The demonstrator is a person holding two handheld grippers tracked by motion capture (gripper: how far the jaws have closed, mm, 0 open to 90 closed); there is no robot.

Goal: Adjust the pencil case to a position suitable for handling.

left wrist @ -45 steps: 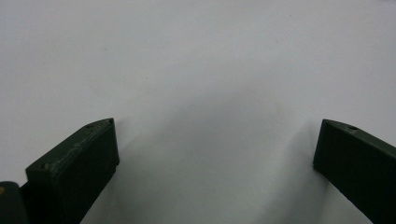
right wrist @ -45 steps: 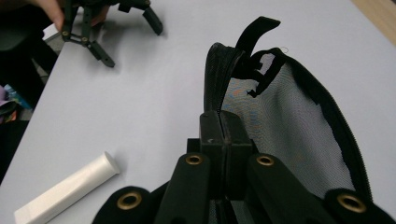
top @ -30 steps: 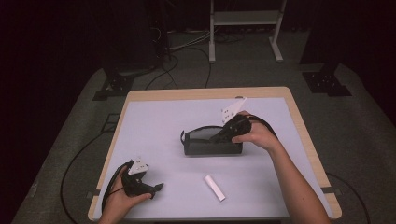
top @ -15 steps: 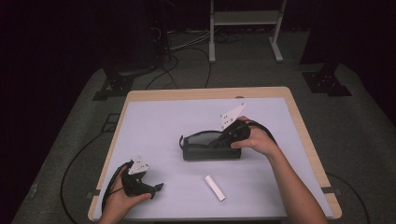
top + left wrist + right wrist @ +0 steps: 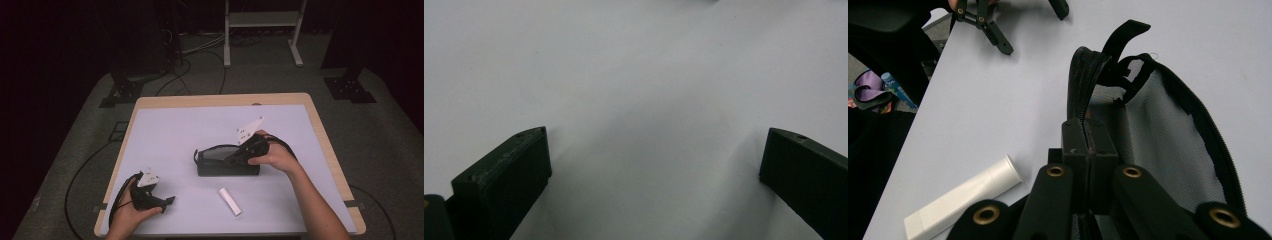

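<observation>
- High view: a black mesh pouch (image 5: 227, 161) sits roughly in the middle of the pale table (image 5: 165, 130). The right gripper (image 5: 239, 156) comes in from the pouch's right end, tips down at the top edge of the pouch, grey three-cornered plate sticking up above it. The left gripper (image 5: 167, 201) is parked near the front left corner of the table, well apart from the pouch, lying low on the surface. A small white tube (image 5: 229, 201) lies just in front of the pouch, not touching it.
- Left gripper view: the left gripper (image 5: 654, 165) has its jaws spread wide apart, with plain table surface (image 5: 634, 65) between them.
- Right gripper view: the right gripper (image 5: 1090, 150) has its jaws pressed together, pinching the zippered top edge of the pouch (image 5: 1163, 125). The mouth gapes open beyond the grip, mesh side wall on show, and a black strap loop sticks up at the far end. The white tube (image 5: 960, 196) lies beside the jaws on the left, and the other gripper (image 5: 1013, 22) sits farther off near the table edge.
</observation>
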